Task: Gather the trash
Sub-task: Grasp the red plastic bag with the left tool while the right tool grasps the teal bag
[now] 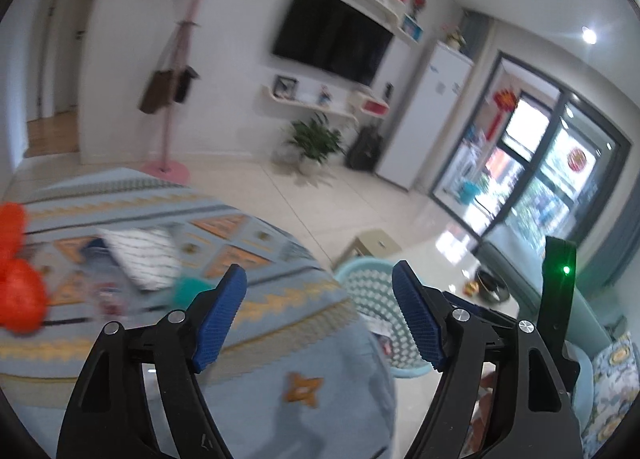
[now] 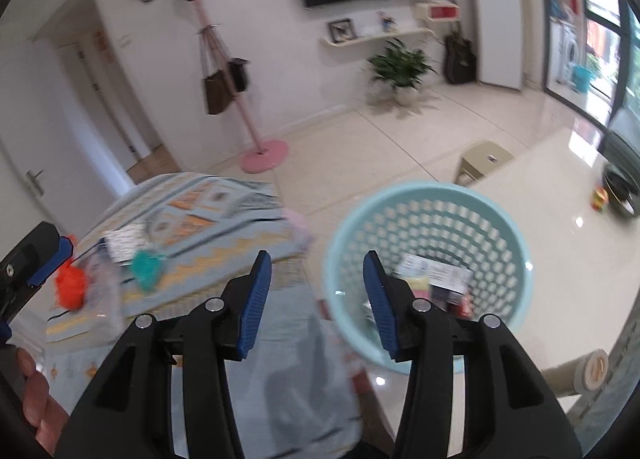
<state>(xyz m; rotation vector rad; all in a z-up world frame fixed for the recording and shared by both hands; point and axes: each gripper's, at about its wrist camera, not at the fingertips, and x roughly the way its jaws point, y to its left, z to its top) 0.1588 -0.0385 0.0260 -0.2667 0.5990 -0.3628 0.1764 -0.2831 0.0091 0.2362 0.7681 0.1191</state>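
Observation:
My left gripper (image 1: pixel 318 279) hangs open above the near edge of a table with a blue patterned cloth (image 1: pixel 280 315), nothing between its blue pads. On the cloth lie an orange crumpled piece (image 1: pixel 16 291), a teal crumpled piece (image 1: pixel 188 289) and a white striped packet (image 1: pixel 140 255). My right gripper (image 2: pixel 317 263) is open and empty too, between the cloth (image 2: pixel 224 227) and a light blue perforated basket (image 2: pixel 424 195) on the floor. Paper and wrappers (image 2: pixel 436 275) lie in the basket. The right wrist view also shows the orange piece (image 2: pixel 71 285), the teal piece (image 2: pixel 146 265) and a clear plastic bag (image 2: pixel 100 291).
A pink coat stand (image 2: pixel 264 151) with hanging bags, a potted plant (image 2: pixel 400 67) and a small beige stool (image 2: pixel 484 159) stand on the tiled floor. A dark bowl (image 2: pixel 620 187) sits at the right. A hand (image 2: pixel 36 399) shows at the lower left.

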